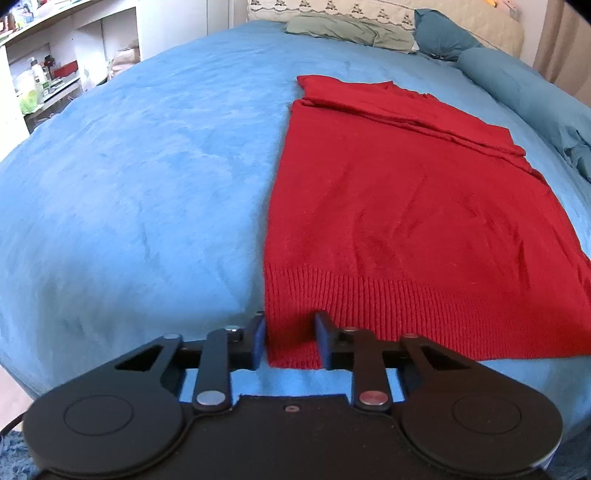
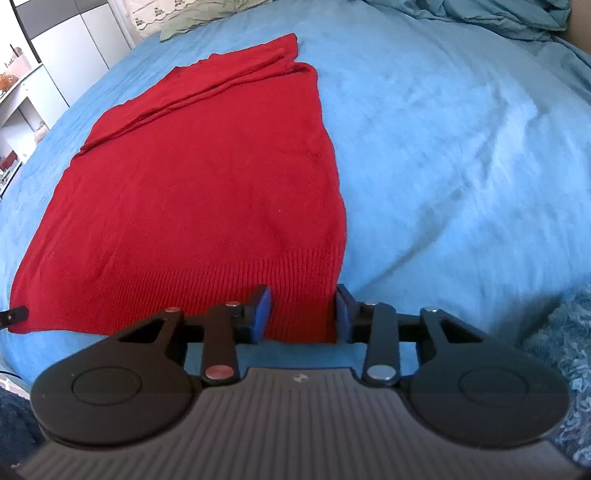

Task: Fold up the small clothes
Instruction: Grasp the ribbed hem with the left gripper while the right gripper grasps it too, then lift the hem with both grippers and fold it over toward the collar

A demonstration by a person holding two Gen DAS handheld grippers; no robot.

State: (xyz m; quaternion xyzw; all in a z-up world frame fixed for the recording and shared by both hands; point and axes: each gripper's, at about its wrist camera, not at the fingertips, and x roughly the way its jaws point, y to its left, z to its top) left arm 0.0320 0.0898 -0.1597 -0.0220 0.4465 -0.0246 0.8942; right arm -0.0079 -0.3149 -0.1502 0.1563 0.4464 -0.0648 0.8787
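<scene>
A red knit sweater (image 1: 406,206) lies flat on the blue bedspread (image 1: 147,184), sleeves folded across its far end, ribbed hem nearest me. My left gripper (image 1: 290,332) is open, its jaws either side of the hem's left corner. In the right wrist view the sweater (image 2: 207,192) shows again, and my right gripper (image 2: 301,314) is open with its jaws either side of the hem's right corner. The left gripper's tip (image 2: 14,315) shows at the hem's far left edge. Neither gripper is closed on the cloth.
Pillows (image 1: 351,29) and a teal bolster (image 1: 524,85) lie at the head of the bed. A rumpled teal duvet (image 2: 498,14) sits at the far right. White shelves (image 1: 44,74) with bottles stand to the left. A blue shaggy rug (image 2: 565,350) lies beside the bed.
</scene>
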